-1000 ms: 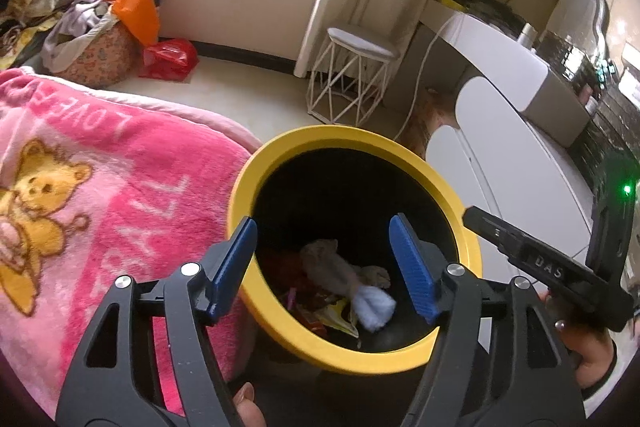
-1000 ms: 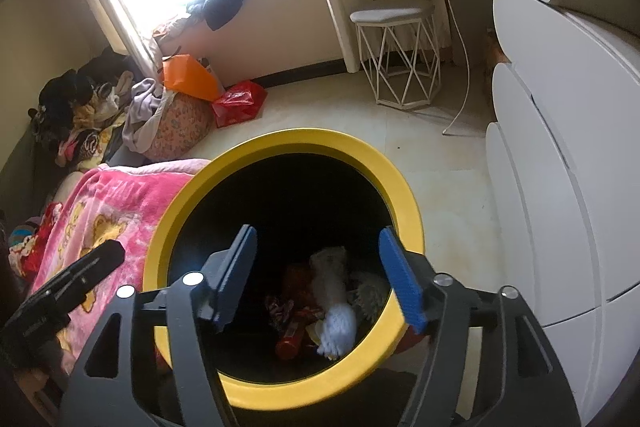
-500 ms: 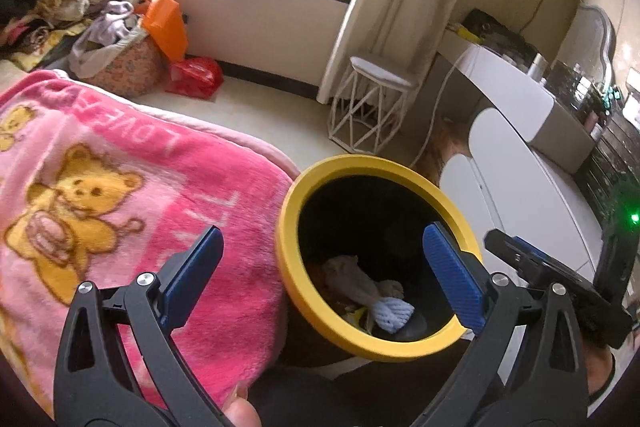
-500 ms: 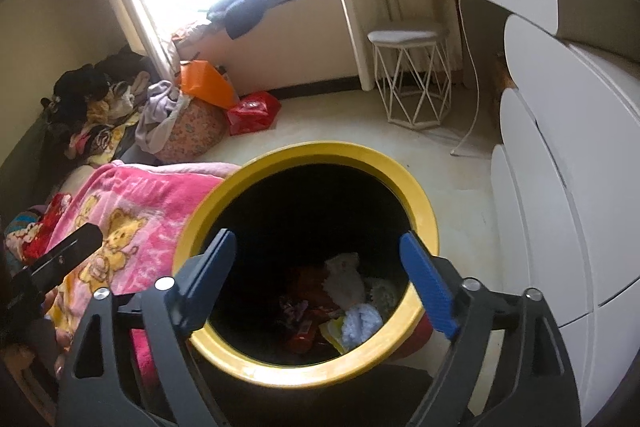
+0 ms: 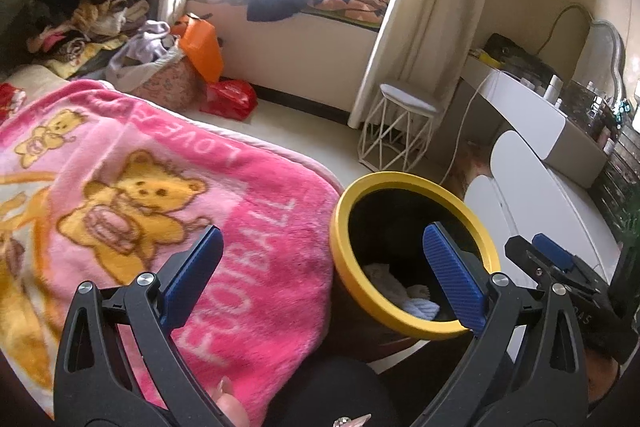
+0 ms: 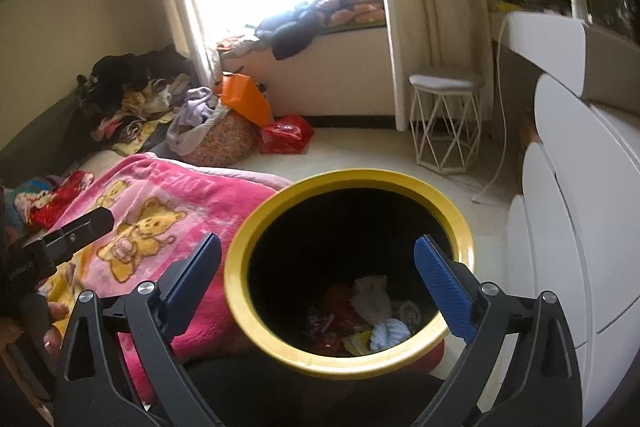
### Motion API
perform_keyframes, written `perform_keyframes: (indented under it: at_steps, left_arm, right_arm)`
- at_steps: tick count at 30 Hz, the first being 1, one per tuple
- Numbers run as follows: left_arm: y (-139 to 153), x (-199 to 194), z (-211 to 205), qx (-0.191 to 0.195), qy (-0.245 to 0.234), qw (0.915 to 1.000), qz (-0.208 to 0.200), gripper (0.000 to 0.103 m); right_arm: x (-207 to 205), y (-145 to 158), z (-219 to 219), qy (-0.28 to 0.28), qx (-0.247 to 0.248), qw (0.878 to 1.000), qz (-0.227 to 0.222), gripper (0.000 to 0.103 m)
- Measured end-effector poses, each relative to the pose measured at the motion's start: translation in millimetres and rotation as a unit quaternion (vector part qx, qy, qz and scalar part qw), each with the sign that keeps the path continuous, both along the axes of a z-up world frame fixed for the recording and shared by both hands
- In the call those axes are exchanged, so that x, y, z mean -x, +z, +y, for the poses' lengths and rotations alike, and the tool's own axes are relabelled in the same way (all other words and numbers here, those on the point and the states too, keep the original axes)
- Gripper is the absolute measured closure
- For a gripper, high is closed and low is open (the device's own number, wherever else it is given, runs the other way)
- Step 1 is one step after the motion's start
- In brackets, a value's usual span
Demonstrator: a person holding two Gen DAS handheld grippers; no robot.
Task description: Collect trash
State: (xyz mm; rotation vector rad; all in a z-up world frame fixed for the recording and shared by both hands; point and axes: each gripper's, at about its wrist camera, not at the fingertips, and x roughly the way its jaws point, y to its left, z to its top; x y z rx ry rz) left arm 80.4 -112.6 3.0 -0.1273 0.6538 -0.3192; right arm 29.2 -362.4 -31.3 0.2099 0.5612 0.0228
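A black trash bin with a yellow rim [image 6: 348,361] stands on the floor beside the bed. Inside lie crumpled white tissues [image 6: 372,297], a bluish-white wad [image 6: 388,333] and red wrappers [image 6: 340,307]. My right gripper [image 6: 320,279] hovers above the bin mouth, its jaws still opening, nothing between them. In the left wrist view the bin [image 5: 352,291] sits right of centre with tissues [image 5: 390,287] showing. My left gripper [image 5: 324,267] is open and empty, straddling the blanket edge and the bin rim. The right gripper's tip [image 5: 540,259] shows at that view's right edge.
A pink teddy-bear blanket [image 5: 140,207] covers the bed at left. A white wire stool [image 6: 444,119], white rounded drawers [image 6: 568,227] and a dressing table [image 5: 532,115] stand to the right. Clothes piles, an orange bag [image 6: 244,99] and a red bag [image 6: 286,135] lie near the window.
Both grippers pulled back and up from the bin. The right jaws widened clearly and the left slightly. The left view swung left, showing more blanket. The tissues stay in the bin.
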Motion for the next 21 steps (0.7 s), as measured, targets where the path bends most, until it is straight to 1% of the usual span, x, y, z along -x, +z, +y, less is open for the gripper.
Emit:
perform_keyframes:
  at_steps: [4,10,12,17,21]
  left_arm:
    - [2,10,9,-0.006,0.010,0.9999,-0.006,0.011]
    - [-1,23,18,-0.019,0.029,0.9993,-0.015,0.011]
    - [-2,28,21,-0.023,0.037,0.9987,-0.025,0.011]
    - [-6,39,28,-0.023,0.049,0.9975,-0.044,0.011]
    - [-7,47,31,-0.022,0.057,0.9957,-0.070,0.011]
  right_arm:
    - [4,2,11,0.013,0.013,1.000,-0.014,0.008]
    - [14,2,20,0.022,0.017,0.999,-0.039,0.008]
    - [19,2,24,0.019,0.021,0.998,-0.054,0.008]
    - [36,3,38,0.012,0.044,0.992,-0.115,0.006]
    - [46,1,45,0.011,0.062,0.987,-0.148,0.006]
